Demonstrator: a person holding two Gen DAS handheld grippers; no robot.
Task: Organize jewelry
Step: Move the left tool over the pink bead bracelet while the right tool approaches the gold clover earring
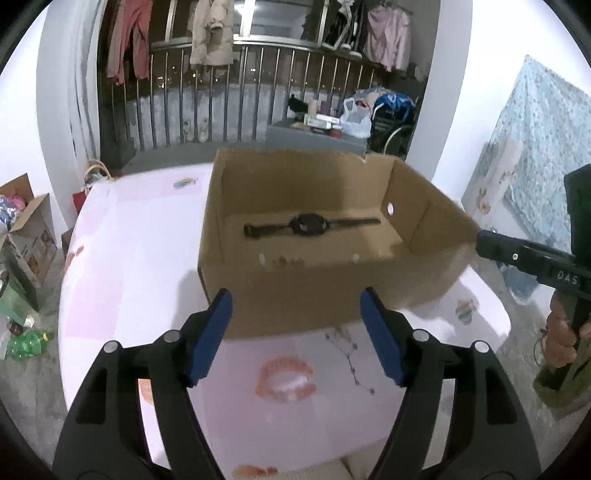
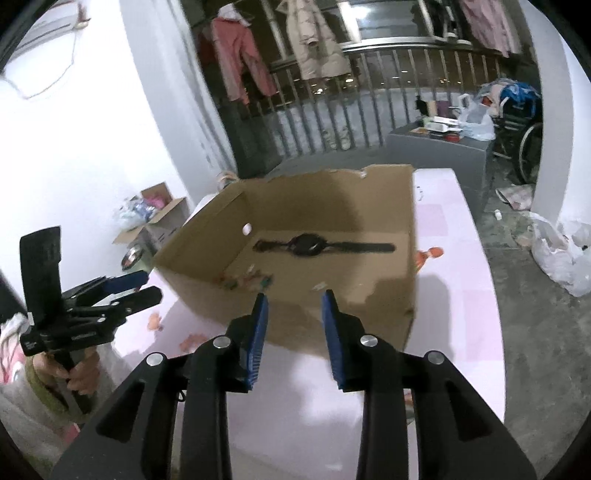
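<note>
Left tongs released wide, right tongs released narrower, both empty. Ahead of both on the worktop: cardboard box, containing watch and small jewelry pieces.

I am looking into a home. Far off, clothes hang by a balcony railing; bags and boxes sit on the floor.

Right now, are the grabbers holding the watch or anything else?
No. The left gripper and right gripper are both open with nothing between their pads. The watch lies flat inside the cardboard box.
</note>
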